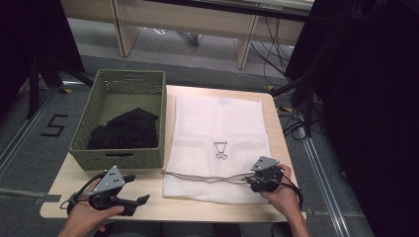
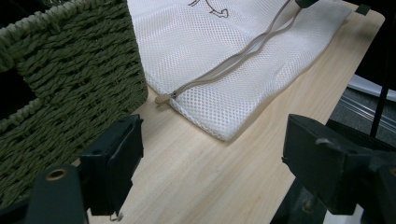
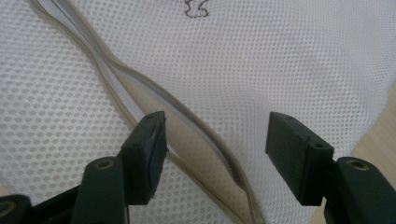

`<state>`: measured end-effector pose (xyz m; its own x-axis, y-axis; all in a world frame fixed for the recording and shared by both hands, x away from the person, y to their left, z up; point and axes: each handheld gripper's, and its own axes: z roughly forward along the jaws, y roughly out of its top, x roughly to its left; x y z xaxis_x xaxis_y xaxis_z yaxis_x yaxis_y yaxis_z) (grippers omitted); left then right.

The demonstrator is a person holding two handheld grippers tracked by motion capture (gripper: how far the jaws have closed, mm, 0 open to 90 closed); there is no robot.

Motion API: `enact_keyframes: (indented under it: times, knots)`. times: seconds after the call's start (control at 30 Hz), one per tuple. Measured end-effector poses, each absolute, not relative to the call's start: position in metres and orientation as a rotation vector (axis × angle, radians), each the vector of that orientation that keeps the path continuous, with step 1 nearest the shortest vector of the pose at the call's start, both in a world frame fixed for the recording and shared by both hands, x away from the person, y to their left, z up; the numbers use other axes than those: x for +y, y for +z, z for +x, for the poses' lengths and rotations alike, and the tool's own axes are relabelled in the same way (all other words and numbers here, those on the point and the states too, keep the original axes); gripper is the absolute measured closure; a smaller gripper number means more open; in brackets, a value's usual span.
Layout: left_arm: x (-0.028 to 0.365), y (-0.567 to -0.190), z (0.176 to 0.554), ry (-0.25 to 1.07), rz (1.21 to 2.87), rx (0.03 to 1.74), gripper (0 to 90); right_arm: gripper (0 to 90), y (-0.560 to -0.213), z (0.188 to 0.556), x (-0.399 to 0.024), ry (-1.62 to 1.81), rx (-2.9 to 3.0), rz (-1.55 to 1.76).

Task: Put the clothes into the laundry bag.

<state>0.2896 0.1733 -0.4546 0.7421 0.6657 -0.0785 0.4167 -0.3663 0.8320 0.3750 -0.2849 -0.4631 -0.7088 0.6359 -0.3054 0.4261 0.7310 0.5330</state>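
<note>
A white mesh laundry bag (image 1: 217, 143) lies flat on the wooden table, with a small dark logo and a beige zipper (image 1: 207, 177) running across its near end. The zipper is partly parted, gaping in the right gripper view (image 3: 187, 135). My right gripper (image 1: 253, 182) hovers open over the bag's near right corner, jaws either side of the zipper. My left gripper (image 1: 140, 190) is open above bare table near the front left, beside the basket. In the left gripper view the zipper pull (image 2: 163, 98) lies at the bag's (image 2: 219, 51) left edge.
A green woven basket (image 1: 84, 143) stands at the table's left, holding a black garment (image 1: 126, 129). Its wall (image 2: 70, 88) is close to my left gripper. The table's front edge (image 1: 173, 217) runs just below both hands. Cables and a black stand lie on the floor to the right.
</note>
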Motion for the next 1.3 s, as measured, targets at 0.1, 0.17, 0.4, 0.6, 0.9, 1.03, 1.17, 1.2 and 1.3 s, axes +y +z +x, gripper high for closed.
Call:
enact_keyframes:
  times: [0.1, 0.17, 0.4, 0.6, 0.9, 1.03, 1.17, 1.2, 1.3]
  knots:
    - [0.173, -0.455, 0.290, 0.333, 2.016, 0.821, 19.9, 40.0, -0.468, 0.380, -0.286, 0.551, 2.473, 0.803]
    - [0.173, -0.455, 0.290, 0.333, 2.016, 0.821, 19.9, 40.1, -0.469, 0.382, -0.286, 0.537, 2.479, 0.790]
    - [0.172, -0.456, 0.290, 0.326, 2.026, 0.820, 19.9, 42.4, -0.475, 0.390, -0.276, 0.443, 2.522, 0.692]
    - [0.171, -0.457, 0.291, 0.328, 2.027, 0.820, 19.9, 48.0, -0.476, 0.397, -0.262, 0.433, 2.550, 0.619]
    - [0.171, -0.457, 0.291, 0.324, 2.034, 0.821, 19.8, 58.1, -0.470, 0.404, -0.240, 0.530, 2.555, 0.480]
    - [0.171, -0.457, 0.291, 0.325, 2.035, 0.818, 19.9, 63.5, -0.469, 0.405, -0.232, 0.559, 2.560, 0.466]
    - [0.171, -0.458, 0.291, 0.321, 2.038, 0.816, 19.9, 64.5, -0.467, 0.406, -0.223, 0.595, 2.572, 0.422]
    - [0.171, -0.458, 0.291, 0.322, 2.039, 0.816, 19.9, 65.0, -0.467, 0.406, -0.221, 0.599, 2.573, 0.409]
    - [0.171, -0.457, 0.291, 0.324, 2.035, 0.816, 19.9, 66.4, -0.468, 0.407, -0.219, 0.610, 2.585, 0.392]
